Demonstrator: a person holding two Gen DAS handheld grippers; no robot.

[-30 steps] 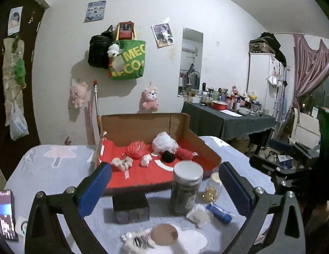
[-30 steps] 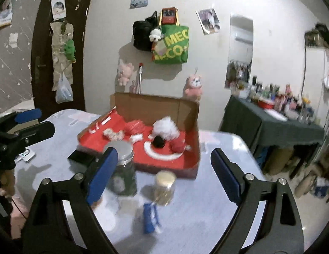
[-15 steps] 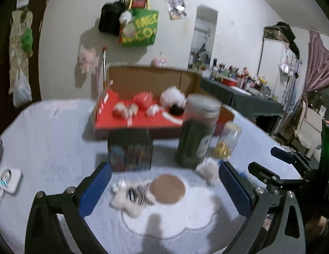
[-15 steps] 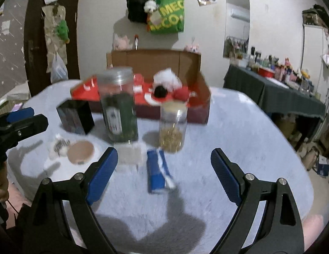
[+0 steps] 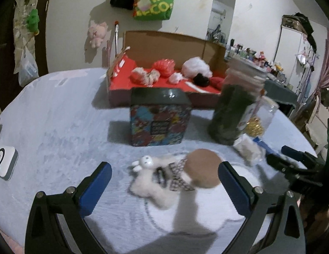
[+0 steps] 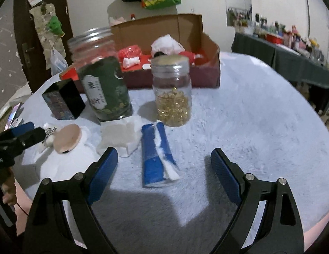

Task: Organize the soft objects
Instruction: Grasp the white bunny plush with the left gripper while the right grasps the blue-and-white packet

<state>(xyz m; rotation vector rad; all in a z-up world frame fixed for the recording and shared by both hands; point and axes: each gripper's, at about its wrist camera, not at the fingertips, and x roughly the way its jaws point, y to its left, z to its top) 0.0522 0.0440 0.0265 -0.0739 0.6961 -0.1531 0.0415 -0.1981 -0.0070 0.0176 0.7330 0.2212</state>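
Both tools are spread wide and hold nothing. The left tool hangs over a white plush toy lying on the desk, a tan round puff touching it at three o'clock. The right tool frames a blue packet. A white pad lies at ten o'clock from the packet. Behind stands a cardboard box holding soft things.
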